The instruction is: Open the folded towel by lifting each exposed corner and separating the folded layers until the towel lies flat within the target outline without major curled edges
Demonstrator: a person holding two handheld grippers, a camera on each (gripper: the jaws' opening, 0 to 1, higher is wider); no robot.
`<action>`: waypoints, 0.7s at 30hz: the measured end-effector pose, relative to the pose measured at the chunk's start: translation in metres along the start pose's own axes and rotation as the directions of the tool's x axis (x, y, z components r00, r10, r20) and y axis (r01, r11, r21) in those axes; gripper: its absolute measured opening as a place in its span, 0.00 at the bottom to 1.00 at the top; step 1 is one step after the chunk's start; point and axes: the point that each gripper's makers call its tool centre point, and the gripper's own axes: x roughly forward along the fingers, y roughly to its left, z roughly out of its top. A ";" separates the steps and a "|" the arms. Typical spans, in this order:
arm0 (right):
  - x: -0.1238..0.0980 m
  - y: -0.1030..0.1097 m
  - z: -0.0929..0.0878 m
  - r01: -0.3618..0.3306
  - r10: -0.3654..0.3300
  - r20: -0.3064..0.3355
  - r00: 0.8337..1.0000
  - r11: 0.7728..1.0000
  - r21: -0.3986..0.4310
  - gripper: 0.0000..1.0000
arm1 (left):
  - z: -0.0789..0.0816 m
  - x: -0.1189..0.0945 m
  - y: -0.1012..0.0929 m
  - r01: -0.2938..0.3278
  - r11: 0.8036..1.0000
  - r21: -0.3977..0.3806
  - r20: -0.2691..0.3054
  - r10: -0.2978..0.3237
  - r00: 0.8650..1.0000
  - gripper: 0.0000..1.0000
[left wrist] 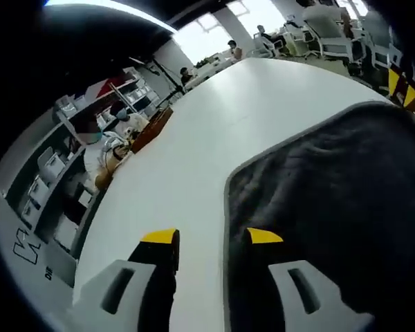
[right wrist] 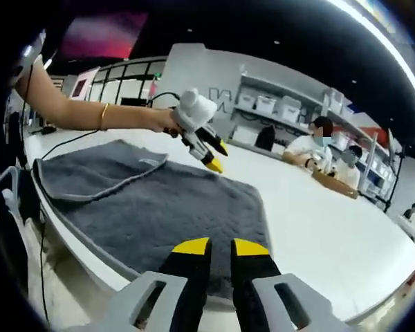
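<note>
A dark grey towel (right wrist: 173, 207) with a pale hem lies spread on the white table (right wrist: 318, 228), and one flap (right wrist: 97, 173) lies folded over at its left end. A person's hand holds my left gripper (right wrist: 216, 156) above the towel's far edge. In the left gripper view this gripper (left wrist: 211, 238) is open, one jaw over the towel (left wrist: 332, 200) and the other over bare table (left wrist: 194, 159), nothing between them. My right gripper (right wrist: 221, 247) hovers over the towel's near edge, its jaws a narrow gap apart and holding nothing.
The near table edge (right wrist: 76, 242) runs just under the towel. A brown box (right wrist: 335, 183) sits on the far side of the table, where people are seated. Shelves with white bins (right wrist: 277, 107) line the wall. Office chairs (left wrist: 332, 34) stand beyond the table's far end.
</note>
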 end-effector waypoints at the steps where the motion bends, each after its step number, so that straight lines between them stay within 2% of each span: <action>1: 0.001 0.003 0.001 -0.010 0.010 0.002 1.000 1.000 -0.005 0.06 | -0.004 -0.005 -0.002 -0.001 1.000 -0.010 -0.002 0.001 1.000 0.36; 4: 0.005 0.014 0.004 -0.048 0.048 0.011 0.999 0.999 -0.020 0.06 | -0.011 -0.015 -0.003 -0.002 0.998 -0.057 0.003 0.002 1.000 0.37; 9: 0.009 0.038 0.015 -0.144 0.145 0.054 0.988 0.989 -0.018 0.07 | -0.028 -0.033 -0.002 -0.017 0.998 -0.064 -0.023 0.015 1.000 0.38; 12: 0.011 0.045 0.019 -0.161 0.163 0.053 0.985 0.986 -0.040 0.07 | -0.034 -0.041 -0.001 -0.020 0.998 -0.062 -0.027 0.018 0.999 0.38; 14: 0.012 0.047 0.020 -0.167 0.170 0.050 0.984 0.985 -0.050 0.07 | -0.041 -0.045 0.002 -0.021 1.000 -0.002 -0.043 0.021 0.999 0.40; 18: 0.012 0.055 0.027 -0.192 0.196 0.059 0.979 0.979 -0.072 0.07 | -0.057 -0.052 0.002 0.020 0.999 0.030 -0.080 -0.017 0.997 0.42; 20: 0.013 0.061 0.029 -0.212 0.217 0.062 0.974 0.974 -0.083 0.08 | -0.059 -0.057 0.004 0.032 0.996 0.088 -0.089 -0.024 0.996 0.42; 21: 0.014 0.063 0.030 -0.216 0.222 0.062 0.973 0.973 -0.086 0.08 | -0.060 -0.058 0.004 0.028 0.996 0.083 -0.093 -0.020 0.995 0.42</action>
